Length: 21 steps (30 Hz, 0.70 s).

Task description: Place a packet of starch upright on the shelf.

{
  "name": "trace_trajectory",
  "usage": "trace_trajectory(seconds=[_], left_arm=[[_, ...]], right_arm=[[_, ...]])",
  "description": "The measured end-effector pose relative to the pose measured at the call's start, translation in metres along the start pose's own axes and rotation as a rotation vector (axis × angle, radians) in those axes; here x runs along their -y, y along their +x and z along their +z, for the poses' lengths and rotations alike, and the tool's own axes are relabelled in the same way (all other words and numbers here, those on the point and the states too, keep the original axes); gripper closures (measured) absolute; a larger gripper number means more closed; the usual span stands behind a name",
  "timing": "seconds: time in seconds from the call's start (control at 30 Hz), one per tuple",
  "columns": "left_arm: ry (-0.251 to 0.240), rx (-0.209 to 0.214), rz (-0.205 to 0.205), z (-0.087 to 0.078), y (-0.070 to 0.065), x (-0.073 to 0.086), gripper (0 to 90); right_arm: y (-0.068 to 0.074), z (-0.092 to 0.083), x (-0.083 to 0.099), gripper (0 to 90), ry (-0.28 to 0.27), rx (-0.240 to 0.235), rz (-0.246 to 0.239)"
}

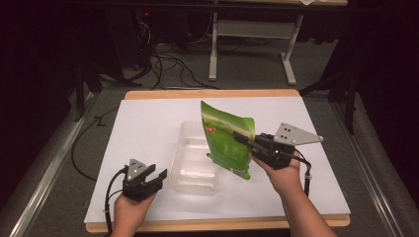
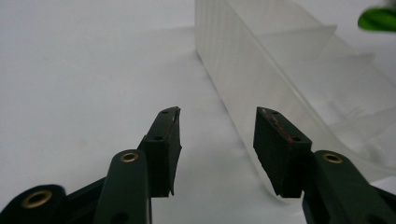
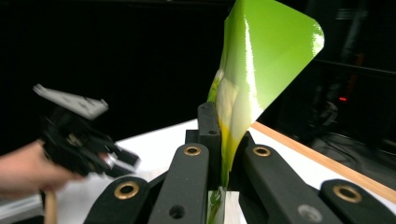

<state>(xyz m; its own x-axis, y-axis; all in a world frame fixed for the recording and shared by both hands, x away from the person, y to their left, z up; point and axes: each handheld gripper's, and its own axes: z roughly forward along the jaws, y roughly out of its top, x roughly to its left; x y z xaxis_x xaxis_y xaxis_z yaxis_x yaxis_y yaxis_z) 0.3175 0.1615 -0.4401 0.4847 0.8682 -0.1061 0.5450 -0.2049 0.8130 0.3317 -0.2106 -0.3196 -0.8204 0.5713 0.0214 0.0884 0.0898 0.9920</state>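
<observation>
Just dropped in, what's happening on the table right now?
A person works two handheld grippers. The right gripper has its jaws shut on a glossy green plastic pouch, holding it upright above the clear plastic tray on the white table. The left gripper rests open beside the tray's near left corner, holding nothing.

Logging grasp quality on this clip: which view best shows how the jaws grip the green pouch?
The right gripper view: the green pouch is pinched edge-on between the right gripper's closed jaws. The high view shows the whole pouch held upright beside the clear tray. The left gripper view catches a blurred green corner.
</observation>
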Motion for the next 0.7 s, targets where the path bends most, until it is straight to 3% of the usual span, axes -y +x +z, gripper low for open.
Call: trace_trajectory(seconds=[0.23,0.5,0.7], left_arm=[[-0.007,0.025,0.005,0.001,-0.007,0.001,52.7],[-0.005,0.069,0.021,0.001,-0.017,0.001,54.1],[-0.016,0.068,0.016,0.000,-0.016,0.000,51.9]], right_arm=[[0.001,0.025,-0.001,90.0,-0.015,-0.081,0.008],[0.007,0.042,0.000,90.0,-0.002,-0.133,0.000],[0.009,0.050,0.002,90.0,0.013,-0.171,-0.004]])
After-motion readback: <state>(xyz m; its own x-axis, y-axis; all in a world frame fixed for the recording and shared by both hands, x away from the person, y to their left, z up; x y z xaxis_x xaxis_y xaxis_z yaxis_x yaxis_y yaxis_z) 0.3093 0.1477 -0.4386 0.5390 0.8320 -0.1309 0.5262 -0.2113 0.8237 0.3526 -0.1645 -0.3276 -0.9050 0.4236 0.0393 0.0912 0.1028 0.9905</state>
